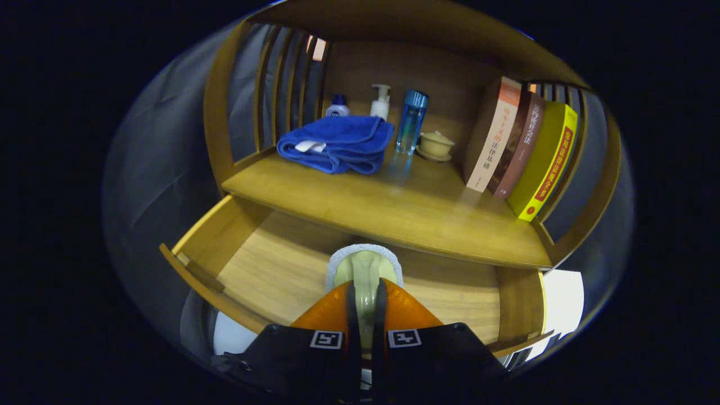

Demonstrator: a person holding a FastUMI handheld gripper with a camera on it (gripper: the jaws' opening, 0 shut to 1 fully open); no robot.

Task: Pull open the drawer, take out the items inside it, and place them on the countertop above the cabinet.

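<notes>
1. the drawer (pixel 264 264) stands pulled open below the countertop (pixel 394 208), its wooden floor bare around the one item that shows.
2. the gripper (pixel 365 295) has its fingers closed in on a pale green item with a grey-white spongy edge (pixel 364 264), likely a small brush or scrubber; both fingers appear to press on its narrow part, and the wider head stands just ahead of the fingertips, over the drawer's floor.
3. i judge the step in hand to be carrying this item up and out of the drawer, so the squeeze should stay firm; the narrow part looks smooth and could slip if the grip eases.
4. the countertop's front edge overhangs the back of the drawer, just beyond the item's head; a good move draws back and up first, then goes forward, so the head does not knock the underside of that edge.
5. the middle of the countertop is bare wood, a good place to set it down: the blue towel (pixel 337 143) lies to one side, the books (pixel 523 146) lean to the other, and the blue bottle (pixel 412 121), pump bottle (pixel 381 101) and small lidded cup (pixel 436 145) stand at the back.
6. lower the item until it rests on the wood before spreading the fingers, well short of the blue bottle, which looks easy to tip.
</notes>
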